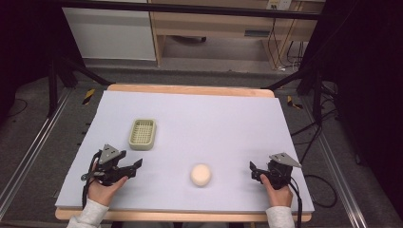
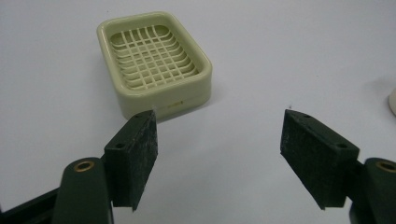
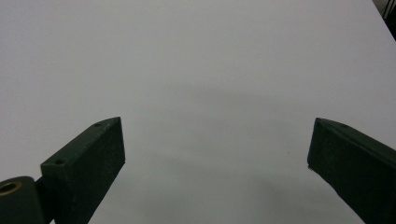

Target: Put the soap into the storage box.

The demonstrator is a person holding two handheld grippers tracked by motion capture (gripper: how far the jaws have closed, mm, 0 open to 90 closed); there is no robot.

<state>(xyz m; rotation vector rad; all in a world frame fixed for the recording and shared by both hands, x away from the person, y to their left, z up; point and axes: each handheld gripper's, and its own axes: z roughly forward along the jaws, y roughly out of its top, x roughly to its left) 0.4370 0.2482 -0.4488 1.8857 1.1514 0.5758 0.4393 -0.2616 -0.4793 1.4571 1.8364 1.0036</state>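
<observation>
A cream soap dish [image 1: 142,134] with a grid floor sits on the left half of the pale table [image 1: 218,123]. A round cream bar of soap [image 1: 201,175] lies near the front middle. My left gripper [image 1: 135,167] rests at the front left, just below the dish and left of the soap, jaws open and empty. In the left gripper view the soap dish [image 2: 154,60] stands beyond the left jaw, and the left gripper [image 2: 219,135] holds nothing. My right gripper [image 1: 253,172] sits at the front right, open, pointing left toward the soap. In the right gripper view the right gripper [image 3: 217,144] is wide open over bare table.
A sliver of the soap [image 2: 393,101] shows at the right edge of the left gripper view. Beyond the table's far wooden edge [image 1: 190,89] are a grey floor, wooden furniture [image 1: 214,23] and cables [image 1: 309,137].
</observation>
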